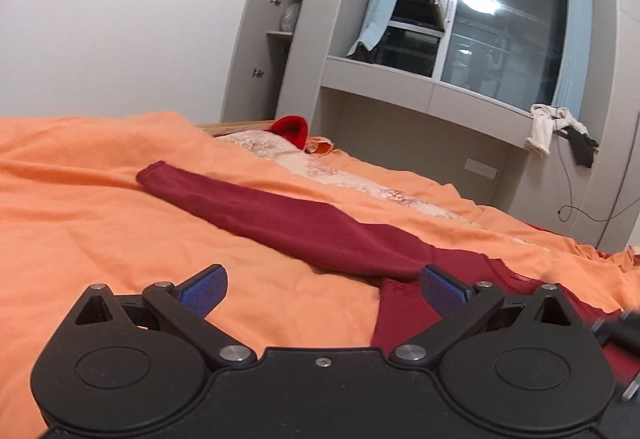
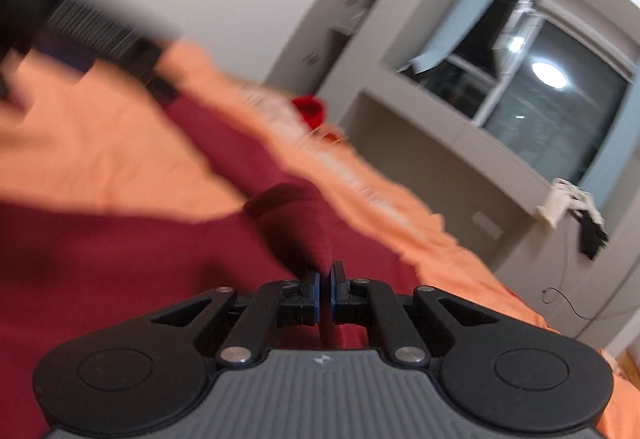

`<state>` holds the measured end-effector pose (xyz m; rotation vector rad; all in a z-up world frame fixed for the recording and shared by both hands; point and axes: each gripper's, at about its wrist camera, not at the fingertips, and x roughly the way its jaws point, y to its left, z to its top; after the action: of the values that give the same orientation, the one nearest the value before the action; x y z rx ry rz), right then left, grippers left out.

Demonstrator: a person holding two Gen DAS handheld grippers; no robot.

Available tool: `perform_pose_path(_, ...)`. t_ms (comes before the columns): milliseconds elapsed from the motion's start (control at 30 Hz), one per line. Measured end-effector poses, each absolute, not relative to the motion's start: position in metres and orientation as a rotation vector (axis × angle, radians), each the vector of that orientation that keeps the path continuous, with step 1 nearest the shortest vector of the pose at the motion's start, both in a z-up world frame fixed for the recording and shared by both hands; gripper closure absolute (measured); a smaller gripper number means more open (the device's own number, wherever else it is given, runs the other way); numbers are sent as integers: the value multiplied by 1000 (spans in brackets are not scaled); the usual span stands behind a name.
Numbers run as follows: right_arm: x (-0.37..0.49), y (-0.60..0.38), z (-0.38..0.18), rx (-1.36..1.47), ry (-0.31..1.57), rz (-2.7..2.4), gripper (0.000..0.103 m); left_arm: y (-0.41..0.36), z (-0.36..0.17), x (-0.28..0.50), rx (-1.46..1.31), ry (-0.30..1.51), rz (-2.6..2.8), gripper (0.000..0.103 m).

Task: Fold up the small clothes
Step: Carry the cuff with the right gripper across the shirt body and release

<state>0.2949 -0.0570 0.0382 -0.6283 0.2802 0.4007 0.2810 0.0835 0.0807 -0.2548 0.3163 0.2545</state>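
Clenched on a maroon garment [image 2: 120,259], the right gripper [image 2: 325,293] pinches its sleeve above an orange bedspread [image 1: 80,207]; the left gripper [image 1: 322,291] hangs released.

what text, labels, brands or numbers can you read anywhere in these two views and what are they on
No readable words or numbers in either view.
right gripper: a small pale embossed mark on its grey ribbed housing, a logo shape, not legible as letters.
dark red garment: no print or tag showing.
Wall plate under the window shelf: blank as far as can be seen.
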Motion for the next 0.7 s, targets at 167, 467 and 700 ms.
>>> perform_pose_path(167,272,-48,7,-738,331,500,95,76,78,285,-248,304,212,1)
perform_pose_path(467,228,-90,1,-777,364,550,28,69,65,303,-282,399,152,1)
perform_pose_path(700,222,-169,18,-580,391,407,0,52,53,316,-327,461,3,1)
